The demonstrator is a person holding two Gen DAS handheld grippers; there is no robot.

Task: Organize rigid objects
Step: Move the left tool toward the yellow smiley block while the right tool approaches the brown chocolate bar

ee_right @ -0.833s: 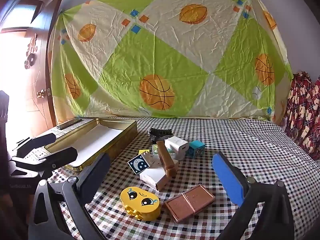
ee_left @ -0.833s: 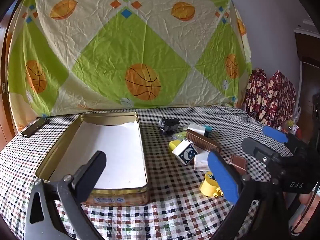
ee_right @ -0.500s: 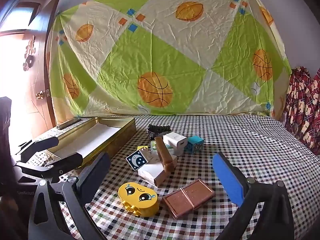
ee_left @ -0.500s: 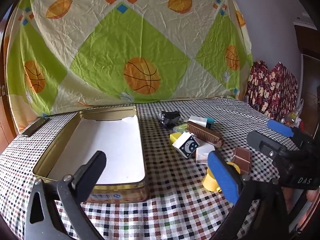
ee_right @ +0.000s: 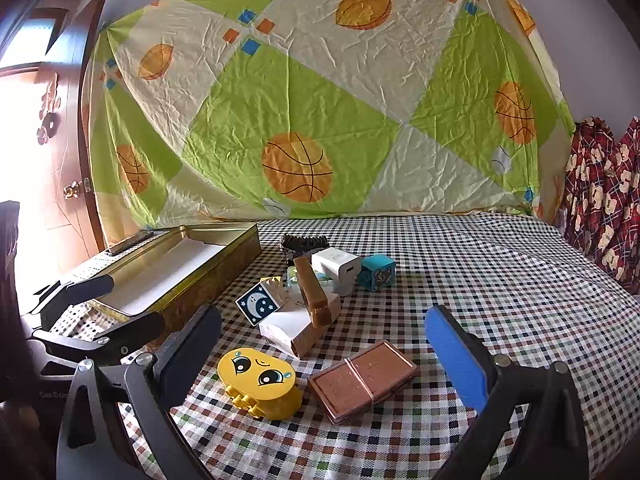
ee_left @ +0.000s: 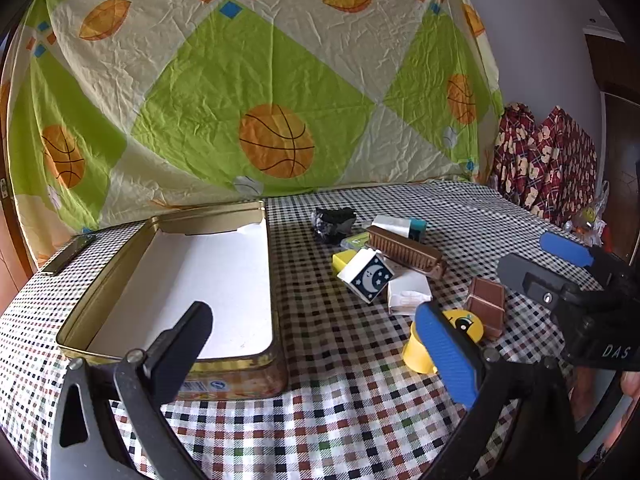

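Observation:
An open gold tin point(ee_left: 224, 360) with a white liner sits at the left of the checked table; it also shows in the right wrist view point(ee_right: 224, 268). A pile of small objects lies to its right: a yellow face block point(ee_right: 260, 380), a brown slab point(ee_right: 360, 380), a moon block point(ee_right: 256, 304), a white box point(ee_right: 288, 328), a brown bar point(ee_right: 312, 292), a white charger point(ee_right: 336, 268), a teal cube point(ee_right: 376, 272) and a black piece point(ee_right: 304, 242). My left gripper point(ee_left: 316, 352) is open over the tin's near right corner. My right gripper point(ee_right: 324, 352) is open just short of the face block and slab.
A dark flat bar point(ee_left: 68, 254) lies on the table left of the tin. A basketball-print sheet point(ee_left: 276, 92) hangs behind the table. Red patterned fabric point(ee_right: 604, 196) stands at the right edge. A wooden door point(ee_right: 68, 152) is at the left.
Both grippers have moved slightly forward and lower toward the table. Both stay open and nothing on the table has moved.

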